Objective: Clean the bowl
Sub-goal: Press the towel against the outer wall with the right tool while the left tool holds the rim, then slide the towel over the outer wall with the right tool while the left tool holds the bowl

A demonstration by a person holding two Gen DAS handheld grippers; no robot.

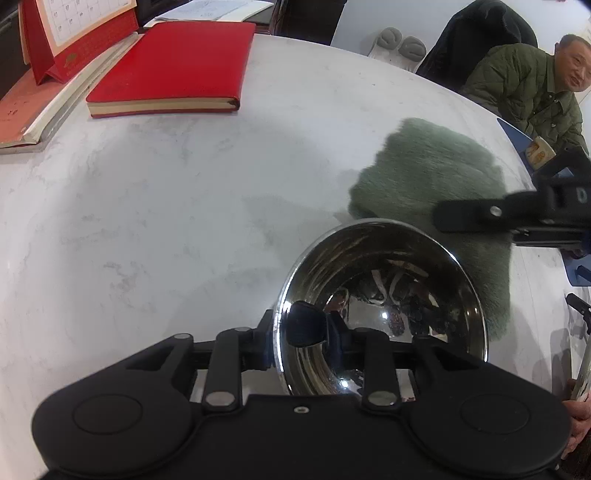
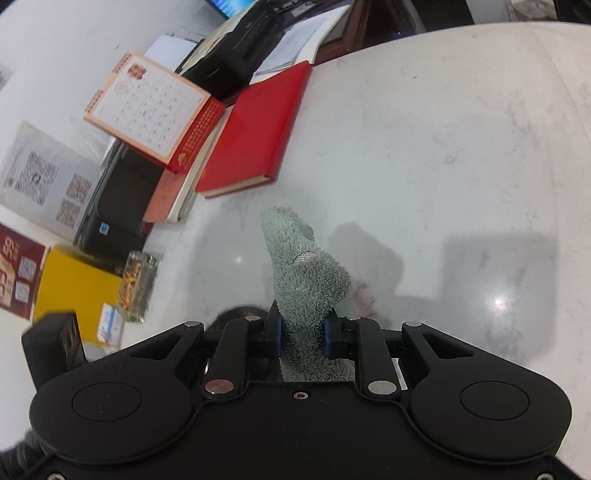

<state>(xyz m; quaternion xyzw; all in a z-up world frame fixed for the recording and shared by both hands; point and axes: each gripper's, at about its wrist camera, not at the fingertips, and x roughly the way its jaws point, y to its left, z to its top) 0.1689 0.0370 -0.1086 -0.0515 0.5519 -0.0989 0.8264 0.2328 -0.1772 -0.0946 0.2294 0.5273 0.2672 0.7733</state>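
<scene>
A shiny steel bowl [image 1: 384, 306] is tilted above the white marble table [image 1: 184, 206]. My left gripper [image 1: 295, 332] is shut on its near-left rim, one pad inside and one outside. A fluffy green cloth [image 1: 432, 173] hangs just behind and to the right of the bowl. My right gripper [image 2: 301, 334] is shut on this green cloth [image 2: 303, 266], which sticks up between its blue pads. In the left wrist view the right gripper [image 1: 517, 218] comes in from the right edge over the cloth.
A red notebook [image 1: 173, 66] lies at the far left of the table, with a desk calendar [image 1: 74, 29] and books beside it. A seated man in a green jacket [image 1: 524, 85] is at the far right. A yellow box [image 2: 70, 284] and snack packets sit left of the right gripper.
</scene>
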